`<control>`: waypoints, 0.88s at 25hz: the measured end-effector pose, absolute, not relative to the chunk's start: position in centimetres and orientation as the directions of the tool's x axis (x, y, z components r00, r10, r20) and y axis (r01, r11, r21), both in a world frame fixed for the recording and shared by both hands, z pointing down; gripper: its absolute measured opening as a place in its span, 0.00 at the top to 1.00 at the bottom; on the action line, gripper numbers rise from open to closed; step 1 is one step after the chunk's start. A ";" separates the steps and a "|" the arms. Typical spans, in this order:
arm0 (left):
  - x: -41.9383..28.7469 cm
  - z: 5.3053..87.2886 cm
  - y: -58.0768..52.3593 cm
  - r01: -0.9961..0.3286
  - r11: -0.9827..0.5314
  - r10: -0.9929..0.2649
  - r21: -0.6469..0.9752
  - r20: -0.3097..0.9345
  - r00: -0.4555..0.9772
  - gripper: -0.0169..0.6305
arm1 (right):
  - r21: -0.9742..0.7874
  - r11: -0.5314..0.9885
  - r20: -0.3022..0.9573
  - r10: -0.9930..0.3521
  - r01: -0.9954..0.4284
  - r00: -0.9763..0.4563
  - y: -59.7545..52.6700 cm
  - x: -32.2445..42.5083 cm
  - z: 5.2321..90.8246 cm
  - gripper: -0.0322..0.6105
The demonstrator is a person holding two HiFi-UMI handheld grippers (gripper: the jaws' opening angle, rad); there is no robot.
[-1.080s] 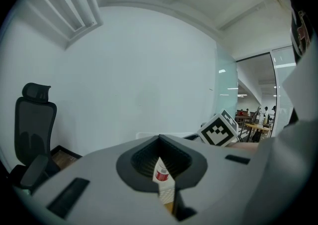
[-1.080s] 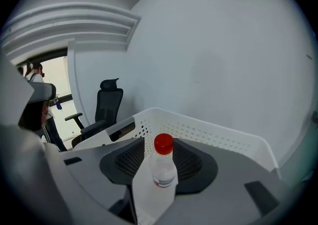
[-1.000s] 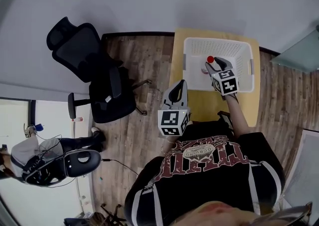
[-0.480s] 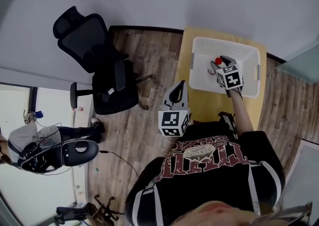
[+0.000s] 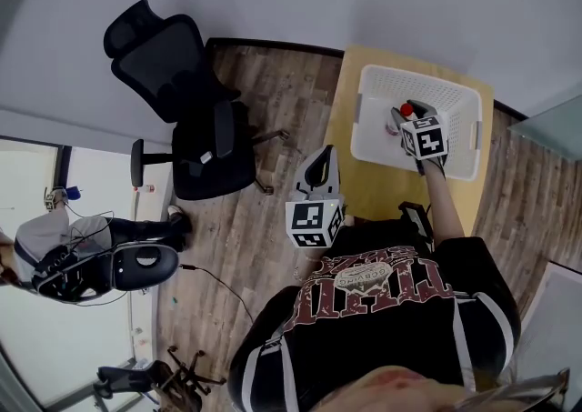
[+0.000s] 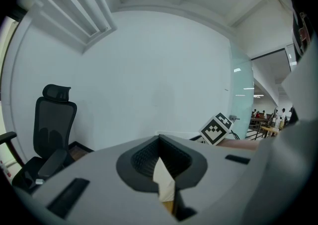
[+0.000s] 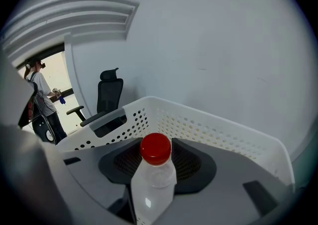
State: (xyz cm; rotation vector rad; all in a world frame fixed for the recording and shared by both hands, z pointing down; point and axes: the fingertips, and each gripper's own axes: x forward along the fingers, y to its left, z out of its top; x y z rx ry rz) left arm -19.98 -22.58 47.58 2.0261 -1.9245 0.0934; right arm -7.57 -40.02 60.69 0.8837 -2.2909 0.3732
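Note:
My right gripper (image 7: 155, 172) is shut on a clear plastic bottle (image 7: 154, 184) with a red cap (image 7: 155, 148). It holds the bottle upright inside a white perforated basket (image 7: 208, 129). From the head view the basket (image 5: 459, 105) stands on a yellow table (image 5: 382, 187), with the right gripper (image 5: 409, 117) and the red cap (image 5: 406, 110) over its middle. My left gripper (image 5: 320, 165) hangs shut and empty off the table's left edge, close to the person's body. In the left gripper view its jaws (image 6: 161, 167) meet, and the right gripper's marker cube (image 6: 217, 129) shows beyond them.
A black office chair (image 5: 173, 83) stands on the wooden floor left of the table, also seen as chair (image 6: 49, 124) and chair (image 7: 107, 95). A black device (image 5: 136, 266) with cables lies on the floor. A person (image 7: 39, 95) stands far off. A white wall is behind the basket.
The right gripper has carried the bottle farther across and deeper into the basket. The left gripper has hardly moved, and the bottle no longer shows between its jaws.

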 end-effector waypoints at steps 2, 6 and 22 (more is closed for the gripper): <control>-19.6 47.6 -22.5 -0.980 -0.025 -0.956 0.199 0.281 0.082 0.93 | -0.016 0.737 0.656 -0.502 -0.676 -0.563 -40.0 -7.4 60.5 0.66; -19.4 47.6 -22.4 -0.980 -0.029 -0.957 0.195 0.279 0.083 0.93 | -0.005 0.738 0.652 -0.509 -0.675 -0.562 -39.9 -7.2 60.5 0.68; -17.4 46.1 -19.8 -0.982 -0.052 -0.960 0.181 0.263 0.100 0.93 | 0.013 0.762 0.570 -0.537 -0.647 -0.622 -37.4 -6.4 56.0 0.69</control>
